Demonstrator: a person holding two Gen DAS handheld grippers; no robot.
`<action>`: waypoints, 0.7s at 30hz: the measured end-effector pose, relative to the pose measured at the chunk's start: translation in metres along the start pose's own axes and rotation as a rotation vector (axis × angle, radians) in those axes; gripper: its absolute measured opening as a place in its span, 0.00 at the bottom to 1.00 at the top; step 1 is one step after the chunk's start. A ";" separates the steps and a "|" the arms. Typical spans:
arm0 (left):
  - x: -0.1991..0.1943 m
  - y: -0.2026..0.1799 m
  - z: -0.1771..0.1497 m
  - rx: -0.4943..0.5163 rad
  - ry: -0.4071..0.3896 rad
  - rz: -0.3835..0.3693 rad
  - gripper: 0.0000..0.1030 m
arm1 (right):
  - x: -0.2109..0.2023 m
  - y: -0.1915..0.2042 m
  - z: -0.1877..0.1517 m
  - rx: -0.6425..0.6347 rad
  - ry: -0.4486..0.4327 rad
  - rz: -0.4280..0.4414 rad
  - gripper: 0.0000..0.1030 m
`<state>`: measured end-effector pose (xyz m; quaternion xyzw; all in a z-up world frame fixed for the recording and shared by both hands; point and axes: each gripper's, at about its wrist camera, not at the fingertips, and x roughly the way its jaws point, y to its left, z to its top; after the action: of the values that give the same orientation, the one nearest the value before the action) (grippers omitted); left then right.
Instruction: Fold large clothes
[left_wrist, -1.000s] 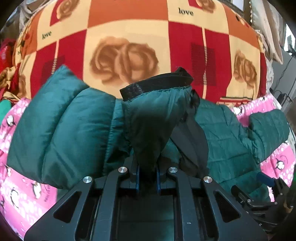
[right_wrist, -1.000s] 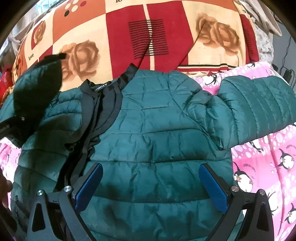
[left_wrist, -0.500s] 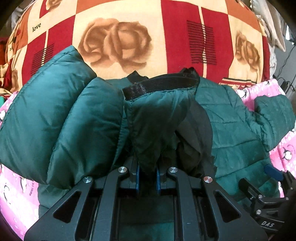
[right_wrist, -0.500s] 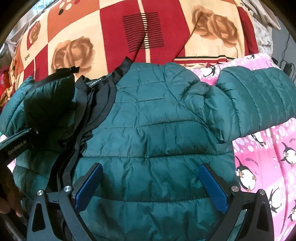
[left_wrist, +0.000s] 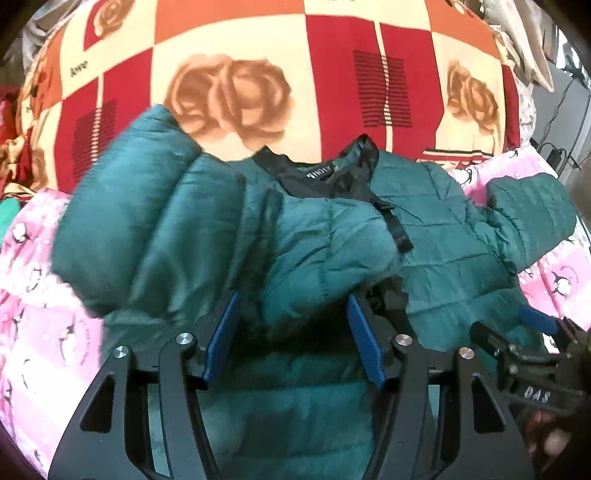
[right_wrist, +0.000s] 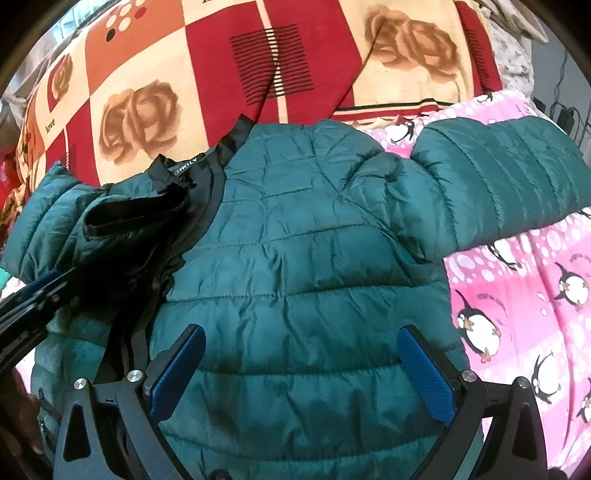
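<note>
Released since a second ago, sleeve lies between left gripper's opening jaws.

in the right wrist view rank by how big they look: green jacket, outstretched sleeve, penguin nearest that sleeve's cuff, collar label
1. green jacket, fills most of the frame
2. outstretched sleeve, part of that jacket
3. penguin, on the pink sheet
4. collar label, smallest

The fisheye lens swells whatever is near, so this is apparent size only.
</note>
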<state>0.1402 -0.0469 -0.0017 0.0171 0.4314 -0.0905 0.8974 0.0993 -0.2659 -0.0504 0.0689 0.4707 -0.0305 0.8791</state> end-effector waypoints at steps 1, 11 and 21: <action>-0.006 0.003 -0.002 0.002 -0.008 0.010 0.59 | -0.002 0.000 -0.001 0.002 0.000 0.005 1.00; -0.053 0.036 -0.015 -0.022 -0.112 0.138 0.64 | -0.018 0.021 -0.005 -0.031 -0.017 0.038 1.00; -0.065 0.059 -0.023 -0.074 -0.127 0.166 0.64 | -0.032 0.040 -0.004 -0.070 -0.052 0.063 1.00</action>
<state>0.0934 0.0236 0.0321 0.0139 0.3737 -0.0005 0.9274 0.0834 -0.2257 -0.0224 0.0520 0.4459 0.0119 0.8935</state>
